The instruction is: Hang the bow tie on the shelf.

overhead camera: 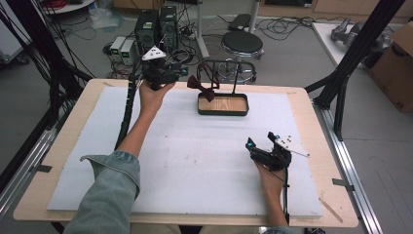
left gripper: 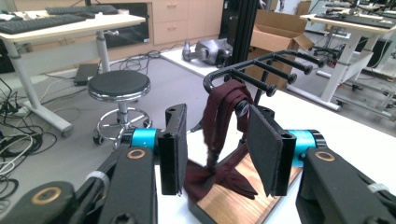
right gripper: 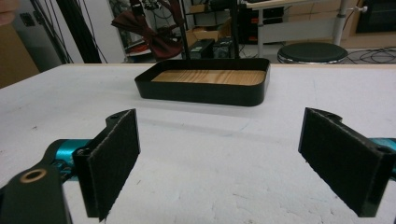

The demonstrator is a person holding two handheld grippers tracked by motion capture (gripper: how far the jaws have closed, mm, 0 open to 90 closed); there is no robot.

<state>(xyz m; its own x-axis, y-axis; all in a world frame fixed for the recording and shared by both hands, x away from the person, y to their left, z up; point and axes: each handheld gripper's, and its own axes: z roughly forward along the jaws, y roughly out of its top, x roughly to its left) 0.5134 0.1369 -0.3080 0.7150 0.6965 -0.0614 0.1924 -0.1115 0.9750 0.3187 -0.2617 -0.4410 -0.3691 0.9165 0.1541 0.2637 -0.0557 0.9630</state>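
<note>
A dark red bow tie point(overhead camera: 202, 88) hangs by its strap from a black peg rack point(overhead camera: 229, 64) that stands in a black tray with a wooden floor point(overhead camera: 223, 110) at the table's far middle. My left gripper point(overhead camera: 183, 73) is raised just left of the tie. In the left gripper view this gripper point(left gripper: 217, 149) is open, and the bow tie point(left gripper: 219, 175) and its strap point(left gripper: 225, 105) hang just beyond the pads, under the rack point(left gripper: 266, 65). My right gripper point(overhead camera: 253, 147) rests low at the right front, open wide point(right gripper: 219, 163), facing the tray point(right gripper: 205, 93) and the bow tie point(right gripper: 149, 28).
A white foam mat point(overhead camera: 185, 156) covers the wooden table point(overhead camera: 316, 146). Black frame struts point(overhead camera: 355, 53) rise at both far sides. Behind the table are a round stool point(overhead camera: 242, 43), computer cases point(overhead camera: 156, 27) with cables, and a cardboard box point(overhead camera: 397, 68) on the right.
</note>
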